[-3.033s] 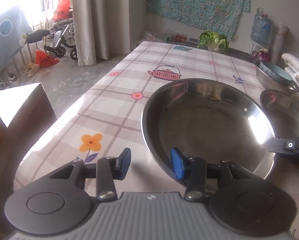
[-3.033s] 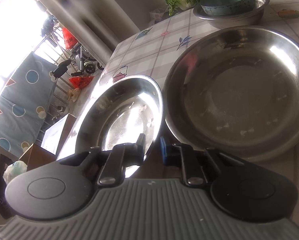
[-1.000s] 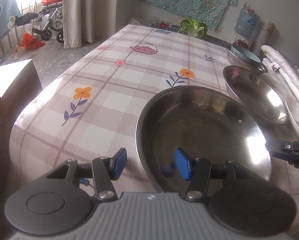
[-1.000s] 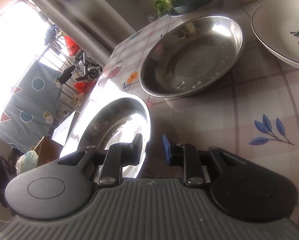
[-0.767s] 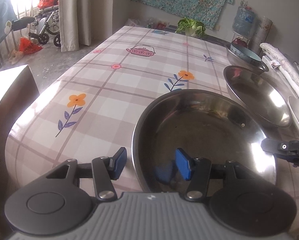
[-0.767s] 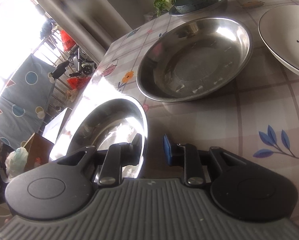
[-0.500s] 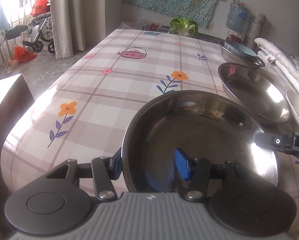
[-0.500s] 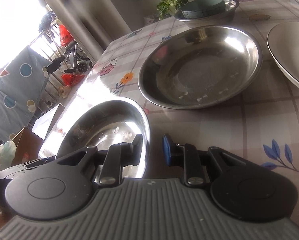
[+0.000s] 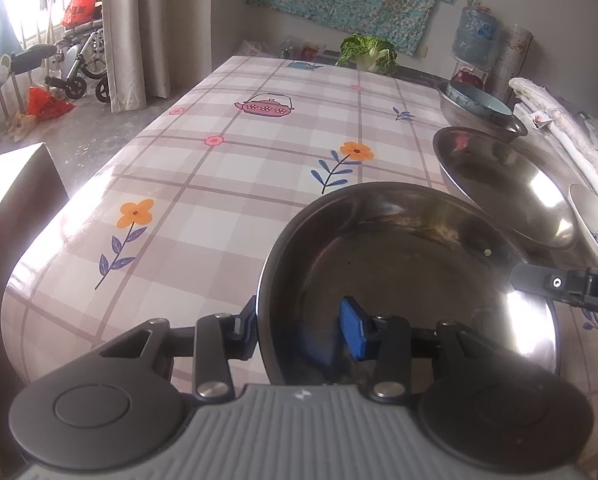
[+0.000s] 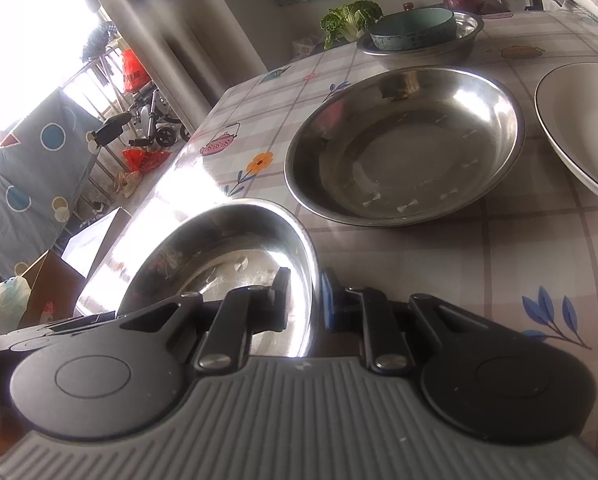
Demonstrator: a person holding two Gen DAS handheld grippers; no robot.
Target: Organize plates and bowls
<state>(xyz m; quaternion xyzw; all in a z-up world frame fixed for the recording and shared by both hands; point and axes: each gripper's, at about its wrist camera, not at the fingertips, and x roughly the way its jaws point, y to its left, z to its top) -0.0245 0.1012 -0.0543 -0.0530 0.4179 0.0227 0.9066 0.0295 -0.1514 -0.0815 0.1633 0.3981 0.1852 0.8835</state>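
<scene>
Polished, mirror-bright metal on the near steel bowl (image 9: 411,264), glare at lower right of the left wrist view. Same shiny metal on the second steel bowl (image 10: 403,144), centre of the right wrist view. Glazed white ceramic on the plate (image 10: 579,120). Glossy, smooth printed tablecloth (image 9: 227,184). Matt black plastic, ribbed grey housing on the left gripper (image 9: 299,324).
</scene>
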